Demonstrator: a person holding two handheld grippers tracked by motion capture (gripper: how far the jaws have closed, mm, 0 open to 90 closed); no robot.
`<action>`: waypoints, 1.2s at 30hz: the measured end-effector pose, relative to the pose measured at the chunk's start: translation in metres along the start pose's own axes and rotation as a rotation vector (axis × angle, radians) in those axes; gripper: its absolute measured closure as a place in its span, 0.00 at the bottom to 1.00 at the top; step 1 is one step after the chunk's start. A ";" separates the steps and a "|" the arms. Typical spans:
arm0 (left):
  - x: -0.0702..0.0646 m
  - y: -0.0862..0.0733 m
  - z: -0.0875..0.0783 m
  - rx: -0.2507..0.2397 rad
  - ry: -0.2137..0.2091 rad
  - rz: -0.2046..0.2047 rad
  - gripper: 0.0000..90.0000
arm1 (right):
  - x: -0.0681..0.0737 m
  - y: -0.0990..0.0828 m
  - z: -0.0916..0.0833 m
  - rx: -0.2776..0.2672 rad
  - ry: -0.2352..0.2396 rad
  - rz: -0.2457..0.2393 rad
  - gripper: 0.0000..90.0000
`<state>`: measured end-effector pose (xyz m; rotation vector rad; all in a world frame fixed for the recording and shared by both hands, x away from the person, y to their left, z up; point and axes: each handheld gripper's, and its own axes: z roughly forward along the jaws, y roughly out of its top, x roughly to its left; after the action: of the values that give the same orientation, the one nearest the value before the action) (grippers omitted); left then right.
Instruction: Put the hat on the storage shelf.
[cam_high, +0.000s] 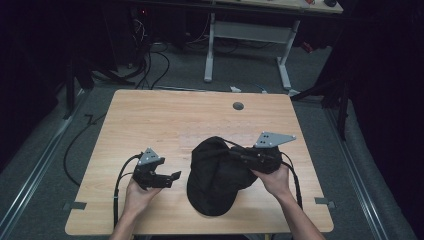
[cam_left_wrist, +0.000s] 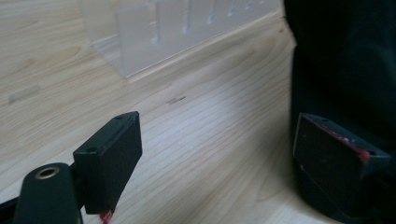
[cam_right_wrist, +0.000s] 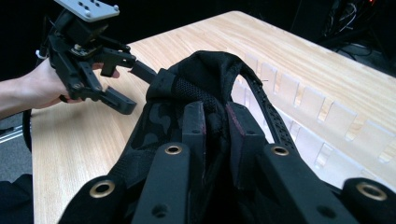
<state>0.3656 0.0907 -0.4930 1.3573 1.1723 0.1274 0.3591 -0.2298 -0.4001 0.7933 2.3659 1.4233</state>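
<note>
Left claw: held in the left hand low over the wooden counter, jaws spread wide with nothing between them, just beside the cap. Black cap: lying right of centre on the counter near the front edge, its back part lifted; a clear slotted rack is seen beyond it. Right claw: closed on the cap's fabric.

A cap lies on the table at lower centre of the high view. The left gripper sits just left of it; the right gripper is at its upper right edge. A clear slotted rack stands behind the cap.
</note>
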 end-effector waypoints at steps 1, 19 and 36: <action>-0.004 0.001 -0.001 0.000 -0.019 0.012 0.17 | 0.000 0.001 -0.001 -0.006 0.002 -0.003 0.88; -0.050 0.027 0.008 0.086 -0.178 0.057 0.17 | 0.004 0.023 -0.007 -0.039 0.047 -0.073 0.88; -0.063 0.035 0.019 0.178 -0.251 0.048 0.27 | 0.008 0.037 -0.004 -0.062 0.106 -0.121 0.88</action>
<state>0.3677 0.0459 -0.4336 1.5102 0.9575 -0.1139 0.3618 -0.2146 -0.3654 0.5620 2.3893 1.5146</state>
